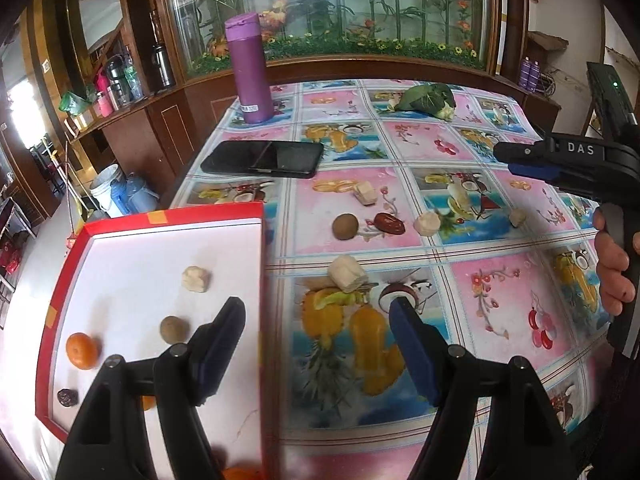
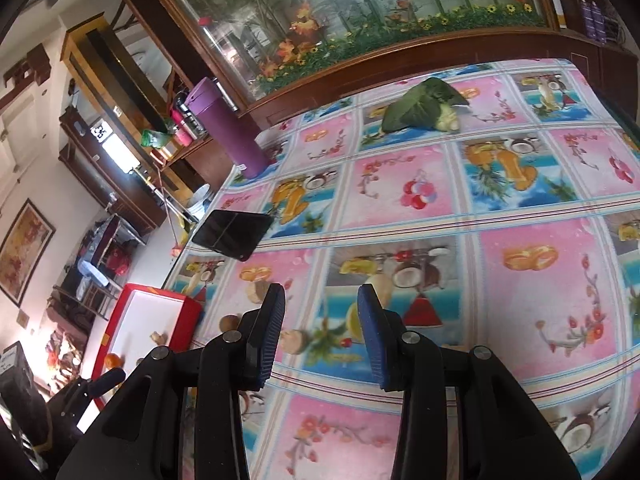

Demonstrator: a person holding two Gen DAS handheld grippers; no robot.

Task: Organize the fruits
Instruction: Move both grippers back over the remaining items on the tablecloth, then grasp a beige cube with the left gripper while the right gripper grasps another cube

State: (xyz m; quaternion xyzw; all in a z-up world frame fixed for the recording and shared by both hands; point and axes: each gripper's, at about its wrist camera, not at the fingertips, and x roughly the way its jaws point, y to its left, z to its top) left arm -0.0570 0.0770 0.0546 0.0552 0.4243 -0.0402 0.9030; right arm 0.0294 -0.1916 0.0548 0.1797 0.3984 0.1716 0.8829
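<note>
A red box (image 1: 176, 216) with a white floor stands at the table's left edge and holds an orange (image 1: 82, 351), a brown fruit (image 1: 174, 329), a pale chunk (image 1: 196, 279) and a dark date (image 1: 66, 396). Loose on the tablecloth lie another brown fruit (image 1: 345, 227), a red date (image 1: 390, 224) and several pale chunks (image 1: 347, 274). My left gripper (image 1: 318, 340) is open and empty, straddling the box's right wall. My right gripper (image 2: 322, 332) hovers open over the cloth with nothing between its pads; a pale chunk (image 2: 294, 342) lies below it. It also shows in the left wrist view, the right gripper (image 1: 506, 159).
A purple flask (image 1: 250, 68) stands at the table's far left corner, a black phone (image 1: 262, 159) lies in front of it. A green leafy vegetable (image 1: 426, 98) lies at the far edge. A hand (image 1: 612, 264) grips the right tool's handle. A wooden cabinet backs the table.
</note>
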